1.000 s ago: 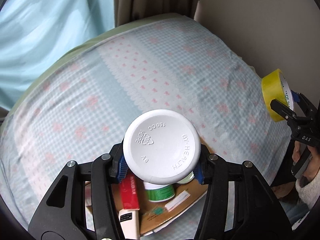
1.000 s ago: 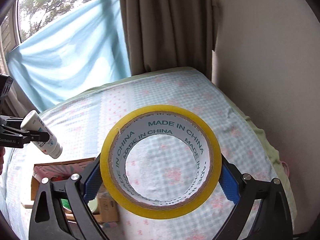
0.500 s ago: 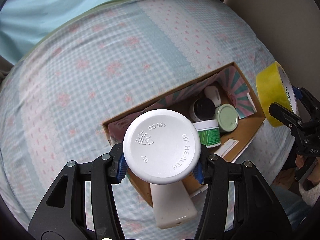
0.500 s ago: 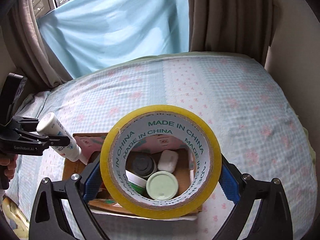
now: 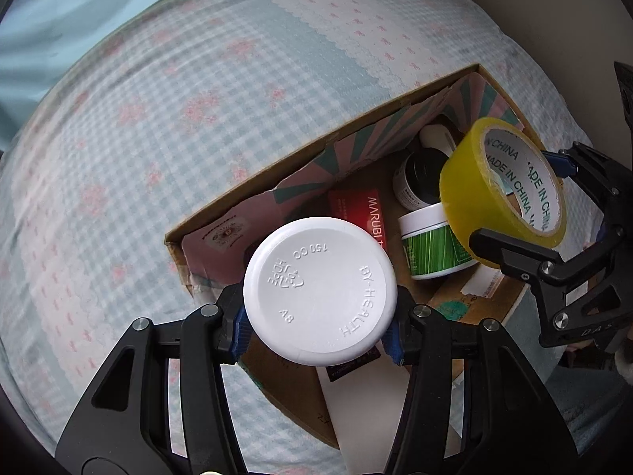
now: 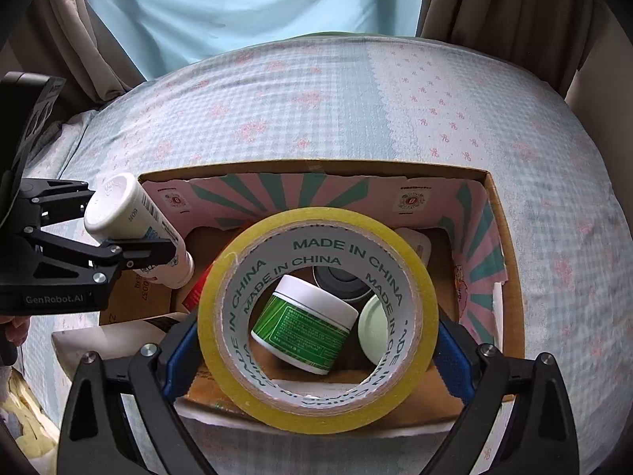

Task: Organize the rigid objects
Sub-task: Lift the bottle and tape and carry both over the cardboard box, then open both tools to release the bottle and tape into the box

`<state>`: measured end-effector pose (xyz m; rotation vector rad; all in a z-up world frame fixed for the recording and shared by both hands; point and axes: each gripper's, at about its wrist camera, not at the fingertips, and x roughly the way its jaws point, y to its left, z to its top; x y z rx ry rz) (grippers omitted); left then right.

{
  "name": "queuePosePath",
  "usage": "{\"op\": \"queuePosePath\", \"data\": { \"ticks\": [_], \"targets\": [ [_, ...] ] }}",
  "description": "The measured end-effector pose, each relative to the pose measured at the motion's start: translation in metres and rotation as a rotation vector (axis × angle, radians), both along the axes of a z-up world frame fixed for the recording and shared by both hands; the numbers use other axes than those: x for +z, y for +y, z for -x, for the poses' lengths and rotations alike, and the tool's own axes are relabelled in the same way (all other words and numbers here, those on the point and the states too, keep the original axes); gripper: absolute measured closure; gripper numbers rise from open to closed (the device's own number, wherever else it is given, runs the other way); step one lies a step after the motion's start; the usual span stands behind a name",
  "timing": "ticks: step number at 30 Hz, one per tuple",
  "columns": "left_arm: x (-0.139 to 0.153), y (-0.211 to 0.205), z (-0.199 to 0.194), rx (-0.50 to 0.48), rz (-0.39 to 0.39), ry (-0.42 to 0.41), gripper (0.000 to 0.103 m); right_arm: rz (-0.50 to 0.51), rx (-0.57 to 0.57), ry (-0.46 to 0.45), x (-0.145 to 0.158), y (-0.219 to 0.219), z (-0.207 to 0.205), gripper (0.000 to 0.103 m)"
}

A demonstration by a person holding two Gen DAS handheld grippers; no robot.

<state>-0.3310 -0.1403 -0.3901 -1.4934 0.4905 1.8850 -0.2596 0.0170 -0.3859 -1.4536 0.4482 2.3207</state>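
Observation:
My left gripper [image 5: 316,332] is shut on a white plastic bottle [image 5: 320,291], whose round base faces the camera. The bottle hangs tilted over the left end of an open cardboard box [image 5: 316,146]. In the right wrist view the same bottle [image 6: 134,229] sits in the left gripper [image 6: 118,225] at the box's left edge. My right gripper [image 6: 316,352] is shut on a yellow tape roll [image 6: 316,221], held above the box [image 6: 316,166]. The tape roll [image 5: 467,182] hovers over the box's right half.
Inside the box lie a green-labelled jar [image 6: 304,324], a dark jar [image 6: 340,281], a pale green lid [image 6: 374,328], a red carton [image 5: 364,213] and a white item [image 6: 415,241]. The box rests on a checked bedcover [image 6: 316,99]. Curtains [image 6: 514,0] hang behind.
Both grippers have come down and tipped toward the box, which now fills the views. The tape roll has moved in over the box's right half. Both grips are unchanged.

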Motion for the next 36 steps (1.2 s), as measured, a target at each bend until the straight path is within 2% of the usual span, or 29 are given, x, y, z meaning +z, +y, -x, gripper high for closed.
{"op": "queuePosePath", "data": {
  "ticks": [3, 4, 5, 6, 8, 11, 16, 23, 32, 36],
  "targets": [
    [-0.002, 0.006, -0.004, -0.046, 0.021, 0.021, 0.054, 0.026, 0.037, -0.003, -0.002, 0.009, 0.013, 0.006],
    [-0.001, 0.009, -0.006, -0.054, 0.022, 0.037, 0.045, 0.037, 0.053, -0.033, -0.006, 0.013, 0.018, 0.006],
    [0.002, 0.01, -0.006, -0.057, 0.022, 0.046, 0.01, 0.045, 0.068, -0.06, -0.009, 0.015, 0.022, 0.006],
    [0.004, 0.01, -0.006, -0.056, 0.011, 0.048, 0.002, 0.054, 0.082, -0.068, -0.012, 0.016, 0.024, 0.001],
    [0.006, 0.008, -0.005, -0.048, -0.031, 0.039, 0.0, 0.055, 0.074, -0.03, -0.007, 0.022, 0.022, 0.0],
    [0.006, 0.009, -0.002, -0.045, -0.028, 0.049, 0.0, 0.09, 0.042, 0.045, 0.006, 0.033, 0.018, 0.0],
    [0.008, 0.01, 0.003, -0.023, -0.028, 0.042, 0.0, 0.069, 0.02, 0.035, 0.011, 0.033, 0.009, 0.0],
    [0.028, 0.01, -0.004, -0.004, -0.017, 0.078, 0.0, 0.05, 0.01, 0.028, 0.019, 0.034, -0.008, 0.0],
    [0.064, 0.007, -0.031, 0.054, -0.012, 0.113, 0.0, 0.036, 0.002, 0.066, 0.041, 0.037, -0.032, 0.0],
    [0.079, 0.003, -0.051, 0.117, -0.009, 0.119, 0.0, 0.033, 0.014, 0.092, 0.052, 0.04, -0.046, 0.0]
  ]
}}
